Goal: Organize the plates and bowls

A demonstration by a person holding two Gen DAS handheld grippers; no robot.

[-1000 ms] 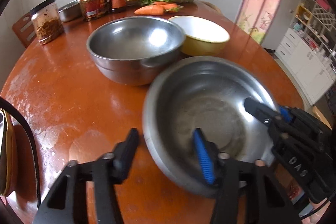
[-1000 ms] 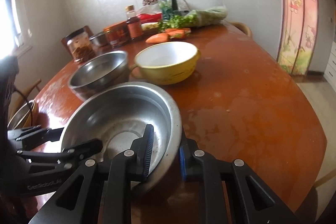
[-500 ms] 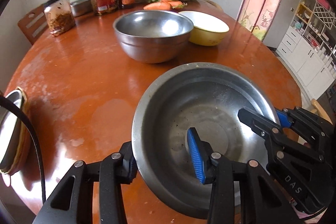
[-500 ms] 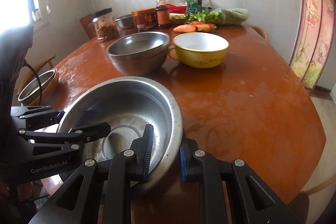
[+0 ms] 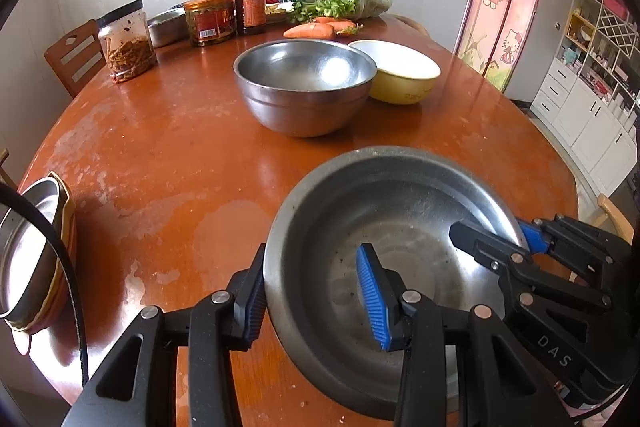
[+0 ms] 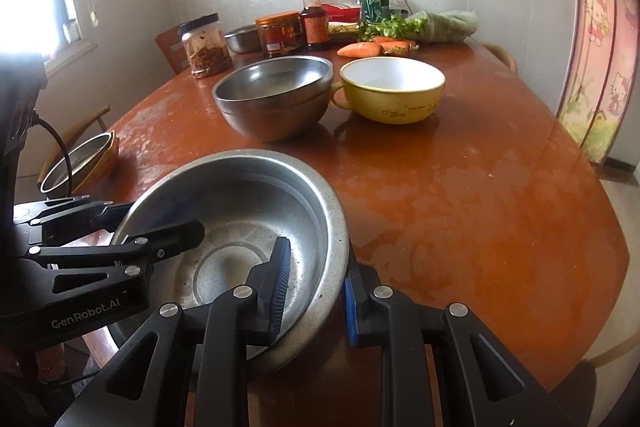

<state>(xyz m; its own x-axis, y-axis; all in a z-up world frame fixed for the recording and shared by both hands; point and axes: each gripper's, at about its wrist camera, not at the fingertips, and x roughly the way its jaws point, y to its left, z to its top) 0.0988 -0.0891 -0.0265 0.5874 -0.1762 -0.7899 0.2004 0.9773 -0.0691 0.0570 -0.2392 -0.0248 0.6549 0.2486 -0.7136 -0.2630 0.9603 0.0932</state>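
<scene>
Straddling opposite rims of the wide steel basin (image 5: 400, 227), left gripper (image 5: 316, 291) and right gripper (image 6: 314, 283) both sit spread, not clamped. Steel bowl (image 5: 304, 87) and yellow bowl (image 5: 400, 75) touch farther back on the table (image 5: 160, 147).

I see a wide, shallow, scuffed steel basin (image 5: 400, 227) at the near edge of the round wooden desk (image 5: 180, 167), empty and upright, its rim straddled on two sides by jaws. Toward the desk's middle sits a deep, shiny steel mixing bowl (image 5: 304, 87), upright and empty. Just beside it, on its right, stands a yellow ceramic bowl with a white inside and a handle (image 6: 392, 89). Off the desk's left edge I see a stack of shallow dishes (image 5: 32, 251), steel on top.
</scene>
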